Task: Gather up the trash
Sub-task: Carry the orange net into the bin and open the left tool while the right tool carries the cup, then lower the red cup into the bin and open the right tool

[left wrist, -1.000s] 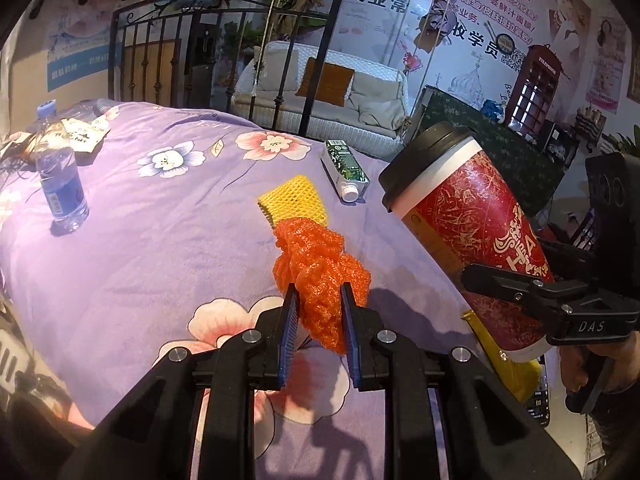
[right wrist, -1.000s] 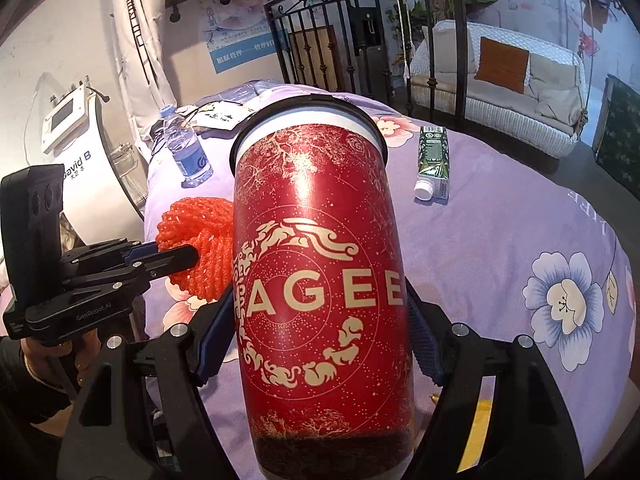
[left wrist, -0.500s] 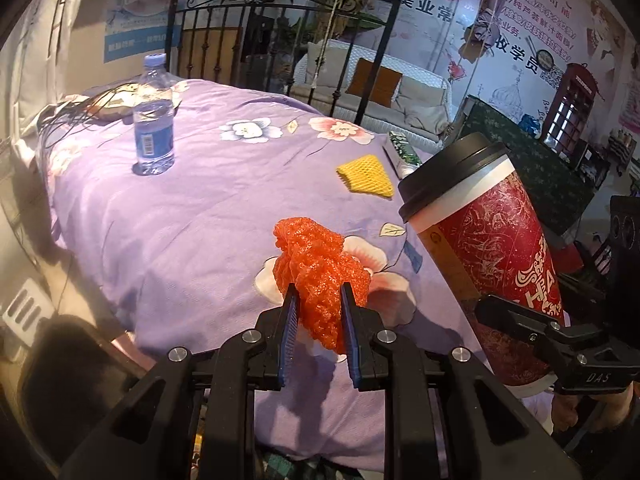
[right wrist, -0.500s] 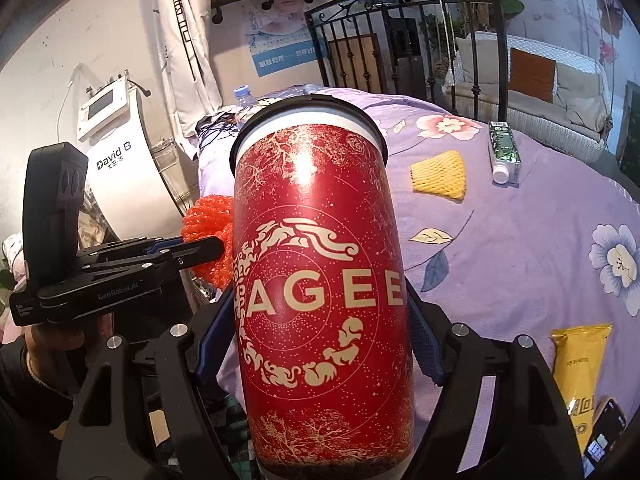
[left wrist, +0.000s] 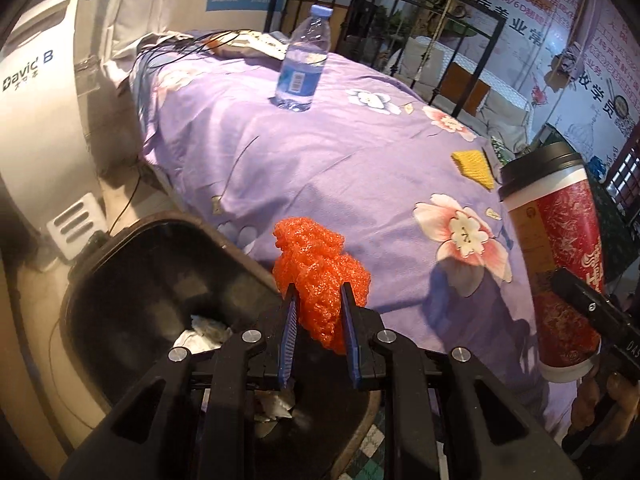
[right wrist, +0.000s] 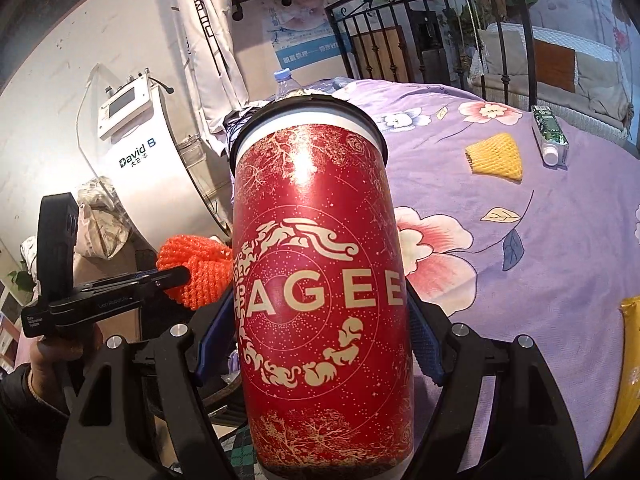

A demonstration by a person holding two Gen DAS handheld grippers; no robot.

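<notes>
My left gripper (left wrist: pixel 318 294) is shut on an orange foam net (left wrist: pixel 320 268) and holds it above the near edge of a black trash bin (left wrist: pixel 132 272) that has crumpled paper inside. My right gripper (right wrist: pixel 320 312) is shut on a red paper cup with a black lid (right wrist: pixel 316 264); the cup also shows at the right of the left wrist view (left wrist: pixel 560 264). The left gripper with the orange net shows in the right wrist view (right wrist: pixel 196 272), left of the cup.
A bed with a purple flowered sheet (left wrist: pixel 320 152) carries a water bottle (left wrist: pixel 302 68), a yellow foam net (right wrist: pixel 496 156), a green carton (right wrist: pixel 550 134) and a yellow packet (right wrist: pixel 628 380). A white machine (right wrist: pixel 148 176) stands left of the bed. Black iron railing stands behind.
Both grippers have swung left away from the bed's middle. The trash bin has come into the left wrist view, under the orange net. Both grips are unchanged.
</notes>
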